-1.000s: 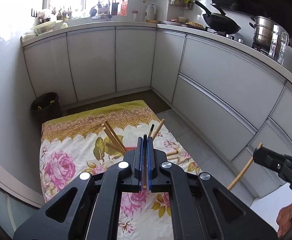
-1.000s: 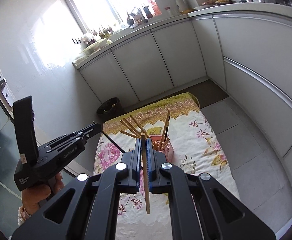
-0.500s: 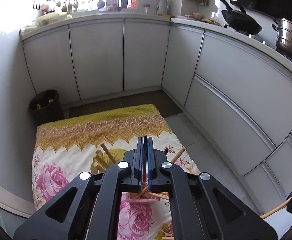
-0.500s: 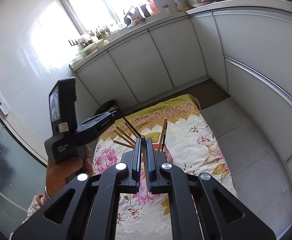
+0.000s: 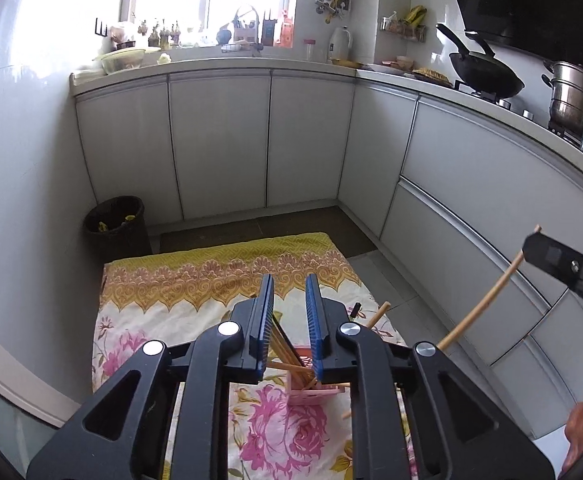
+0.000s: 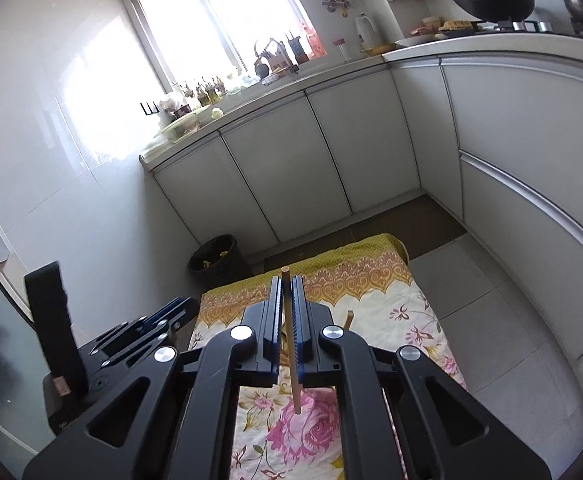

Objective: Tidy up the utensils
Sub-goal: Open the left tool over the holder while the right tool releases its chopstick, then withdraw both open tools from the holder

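- Over the floral cloth point(image 5: 195, 292) on the kitchen floor, my left gripper point(image 5: 289, 312) hangs just above the pink holder point(image 5: 311, 394), its jaws opening with nothing pressed between the pads; the chopsticks in the holder point(image 5: 287, 354) show through the gap below.
- My right gripper point(image 6: 287, 312) is clamped on a single chopstick point(image 6: 293, 364), pinched near its top end so most of its length hangs down below the fingers.
- From the left view, that held chopstick slants down and inward off to the right, well apart from the holder.
- I judge the step in hand to be dropping this chopstick into the holder with the rest.
- To do it well, I would first draw the left gripper off to its own side, so the two tools do not knock over the mouth of the holder.
- I would bring the low tip over the opening and keep the stick close to upright.
- The sticks already inside lean at several angles, so I would aim for a gap among them.
- I would let go only once the tip is inside the rim; the holder looks light and might tip if pushed sideways.
- One stick end point(image 5: 346, 415) lies on the cloth just beside the holder, probably still to be collected.
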`<state>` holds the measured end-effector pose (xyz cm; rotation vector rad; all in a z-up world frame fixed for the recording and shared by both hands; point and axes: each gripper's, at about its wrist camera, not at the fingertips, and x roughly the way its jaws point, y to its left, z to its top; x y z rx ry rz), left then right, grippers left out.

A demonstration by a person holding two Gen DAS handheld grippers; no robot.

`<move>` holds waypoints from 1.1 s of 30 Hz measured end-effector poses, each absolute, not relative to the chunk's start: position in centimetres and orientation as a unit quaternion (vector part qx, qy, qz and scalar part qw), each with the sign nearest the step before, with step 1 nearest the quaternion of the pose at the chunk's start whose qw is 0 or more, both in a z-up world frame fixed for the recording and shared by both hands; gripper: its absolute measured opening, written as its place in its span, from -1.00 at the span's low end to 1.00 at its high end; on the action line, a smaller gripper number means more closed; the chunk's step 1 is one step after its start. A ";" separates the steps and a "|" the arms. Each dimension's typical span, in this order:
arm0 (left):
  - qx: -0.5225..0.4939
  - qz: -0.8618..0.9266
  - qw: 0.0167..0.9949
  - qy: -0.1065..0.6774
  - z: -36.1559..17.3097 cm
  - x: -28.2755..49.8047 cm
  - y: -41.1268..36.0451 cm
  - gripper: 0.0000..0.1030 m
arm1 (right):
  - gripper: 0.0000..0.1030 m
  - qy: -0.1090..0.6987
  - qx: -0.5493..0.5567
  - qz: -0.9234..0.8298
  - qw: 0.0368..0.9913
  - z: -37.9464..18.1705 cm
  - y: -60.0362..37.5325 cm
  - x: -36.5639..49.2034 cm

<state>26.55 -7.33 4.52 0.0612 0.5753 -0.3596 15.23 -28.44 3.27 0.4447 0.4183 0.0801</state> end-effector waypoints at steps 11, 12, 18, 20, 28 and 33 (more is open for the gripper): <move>0.029 -0.151 0.948 0.278 3.3 26.5 -5.3 -0.66 | -0.88 0.213 0.203 0.008 0.956 -0.2 -27.2 21.4; 0.027 -0.151 0.948 0.281 3.0 26.6 -5.0 -0.61 | -0.86 0.219 0.200 0.004 0.955 -0.8 -27.1 21.9; 0.016 -0.138 0.950 0.279 2.5 26.4 -3.6 -0.35 | 0.37 0.232 0.200 -0.015 0.952 -2.7 -27.3 22.6; 0.010 -0.131 0.953 0.274 2.6 26.0 -3.2 -0.16 | 0.50 0.233 0.198 -0.021 0.952 -2.6 -27.3 22.3; 0.011 -0.093 0.968 0.232 3.4 22.8 -2.6 0.69 | 0.87 0.206 0.165 -0.076 0.961 -1.5 -26.0 18.2; 0.019 -0.054 0.979 0.196 4.2 19.6 -2.5 0.86 | 0.87 0.183 0.144 -0.115 0.966 -0.6 -25.0 14.2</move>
